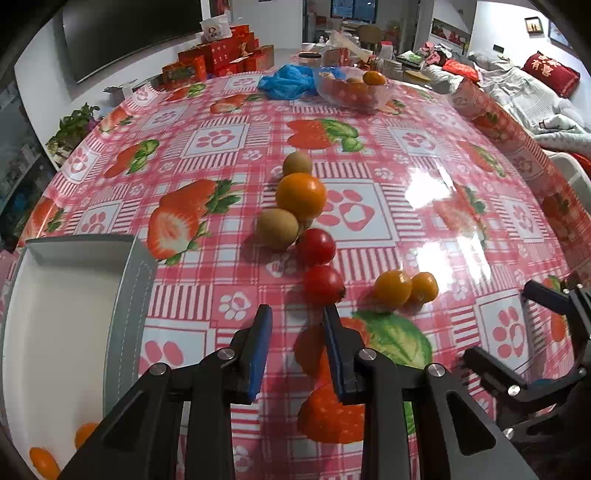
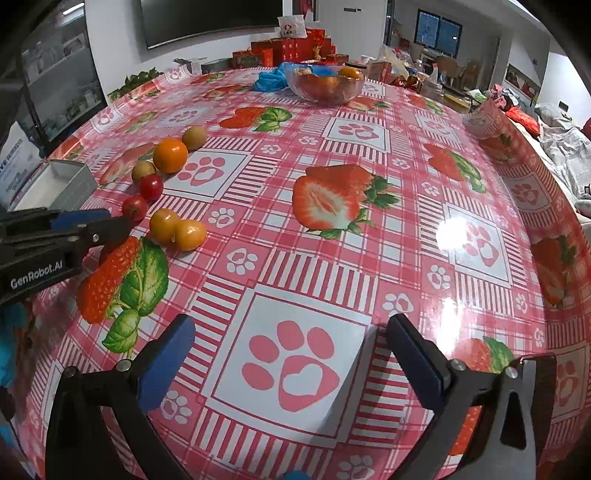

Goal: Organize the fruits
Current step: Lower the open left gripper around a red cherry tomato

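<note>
Pink strawberry-and-paw cloth (image 2: 332, 155) covers the round worktop, with red boxes (image 1: 221, 55) and a dark screen (image 1: 129, 33) behind it.

Left gripper (image 1: 297, 321) stands narrow and tilted down at the cloth; in its own view nothing shows between the blue pads (image 1: 260, 350), though from the right wrist view its tip overlaps the nearer tomato, so contact there is hard to judge. Just beyond its tip lies that red tomato (image 1: 323, 284), touching a second tomato (image 1: 316, 246). To their right two small orange fruits (image 1: 404, 288) sit touching each other. Farther out a brown fruit (image 1: 277, 228), an orange (image 1: 301, 195) and another brown fruit (image 1: 297, 163) run in a line away from the gripper. At its left is a grey tray (image 1: 125, 280) with a white floor and two orange fruits (image 1: 44, 461) in its near corner.

Right gripper (image 2: 291, 332) is wide and empty above a paw square, well apart from the fruit.

At the far edge a clear bowl (image 2: 325, 86) holds more fruit, beside a blue bag (image 2: 269, 79).
</note>
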